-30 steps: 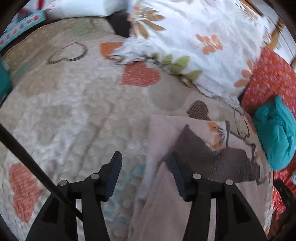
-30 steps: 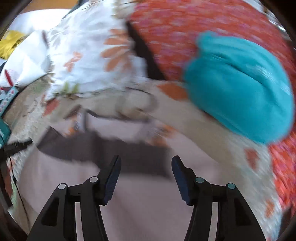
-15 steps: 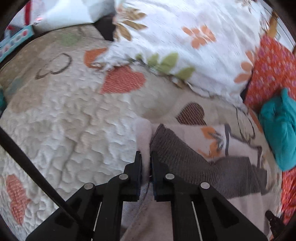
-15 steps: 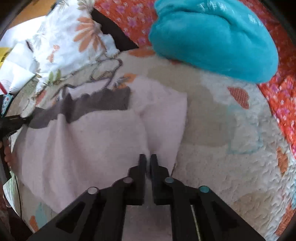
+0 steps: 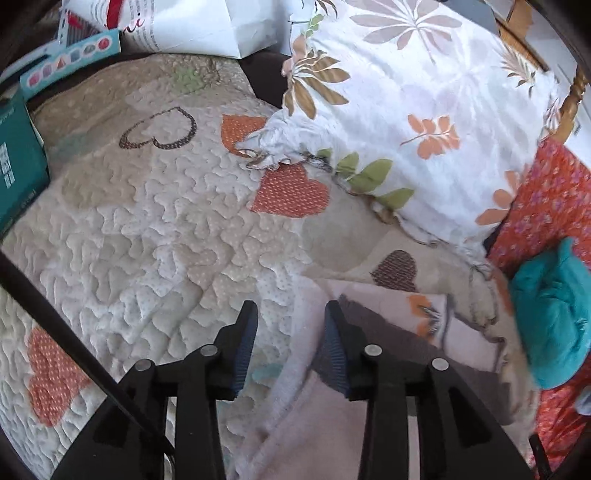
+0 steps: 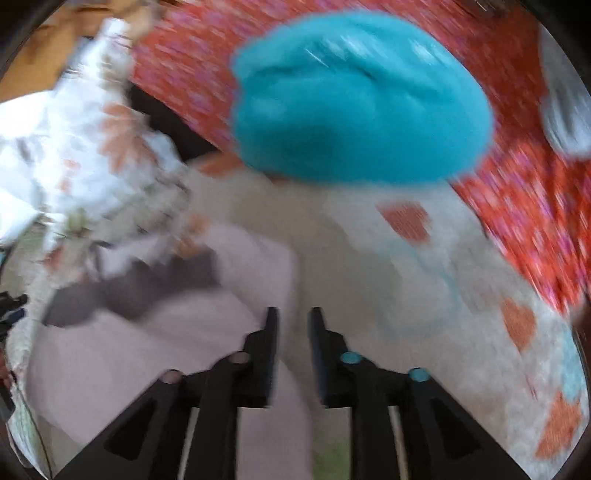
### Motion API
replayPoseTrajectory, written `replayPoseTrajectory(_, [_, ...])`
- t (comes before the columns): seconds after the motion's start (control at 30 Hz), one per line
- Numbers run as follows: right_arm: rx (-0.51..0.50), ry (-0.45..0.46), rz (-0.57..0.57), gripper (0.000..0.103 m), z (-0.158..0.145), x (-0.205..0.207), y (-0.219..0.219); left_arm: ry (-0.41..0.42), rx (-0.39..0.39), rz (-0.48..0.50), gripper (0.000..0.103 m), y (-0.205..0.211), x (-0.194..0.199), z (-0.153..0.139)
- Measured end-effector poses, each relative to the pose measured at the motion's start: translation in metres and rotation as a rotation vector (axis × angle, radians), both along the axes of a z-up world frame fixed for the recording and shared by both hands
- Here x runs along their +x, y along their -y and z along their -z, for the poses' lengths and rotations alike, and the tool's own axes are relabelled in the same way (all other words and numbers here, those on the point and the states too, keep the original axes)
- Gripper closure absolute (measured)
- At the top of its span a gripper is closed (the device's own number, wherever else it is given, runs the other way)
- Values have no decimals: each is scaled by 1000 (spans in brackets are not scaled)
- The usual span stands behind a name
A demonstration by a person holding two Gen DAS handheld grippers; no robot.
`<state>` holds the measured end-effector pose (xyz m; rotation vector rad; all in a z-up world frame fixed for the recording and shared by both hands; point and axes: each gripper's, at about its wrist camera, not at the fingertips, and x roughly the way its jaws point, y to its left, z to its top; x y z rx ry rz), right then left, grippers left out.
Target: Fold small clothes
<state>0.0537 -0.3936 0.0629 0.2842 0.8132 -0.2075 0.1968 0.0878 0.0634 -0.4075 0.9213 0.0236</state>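
A small pale pink garment (image 5: 306, 417) with a dark grey band (image 5: 391, 332) and an orange print lies on the quilted bed cover (image 5: 147, 229). My left gripper (image 5: 290, 314) is open over its left edge, which runs between the jaws, released. In the blurred right wrist view the same garment (image 6: 122, 354) lies at lower left. My right gripper (image 6: 293, 321) is partly open at its right edge, holding nothing.
A floral white pillow (image 5: 424, 110) and a red patterned cushion (image 5: 543, 206) lie at the back. A teal folded cloth (image 5: 554, 314) lies at right, also in the right wrist view (image 6: 354, 103). A teal box (image 5: 18, 166) and white bags (image 5: 207, 22) stand at far left.
Both grippers closed on the garment's edges half a second ago and have now opened, releasing it. The right view is blurred by motion.
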Motion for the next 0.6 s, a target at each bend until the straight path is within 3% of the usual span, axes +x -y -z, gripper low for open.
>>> replayPoseTrajectory(0.03, [0, 17, -39, 56, -2, 8, -7, -4, -16, 18, 65, 2, -3, 0])
replayPoseTrajectory(0.17, [-10, 19, -141, 56, 5, 49, -31, -10, 19, 96, 64, 22, -12, 0])
replayPoseTrajectory(0.3, [18, -86, -145, 57, 40, 83, -36, 3, 86, 133, 54, 31, -21, 0])
replayPoseTrajectory(0.33, [43, -112, -152, 71, 49, 87, -34, 4, 95, 133, 53, 31, -22, 1])
replayPoseTrajectory(0.37, [39, -116, -154, 77, 52, 88, -34, 3, 95, 135, 53, 30, -23, 2])
replayPoseTrajectory(0.4, [47, -103, -173, 98, 49, 88, -34, -1, 92, 138, 52, 29, -23, 3])
replayPoseTrajectory(0.47, [90, -61, -180, 98, 39, 87, -29, -16, 83, 138, 52, 27, -22, 7])
replayPoseTrajectory(0.6, [-78, -15, -5, 98, 24, 82, -9, -31, 92, 138, 52, 25, -22, 12])
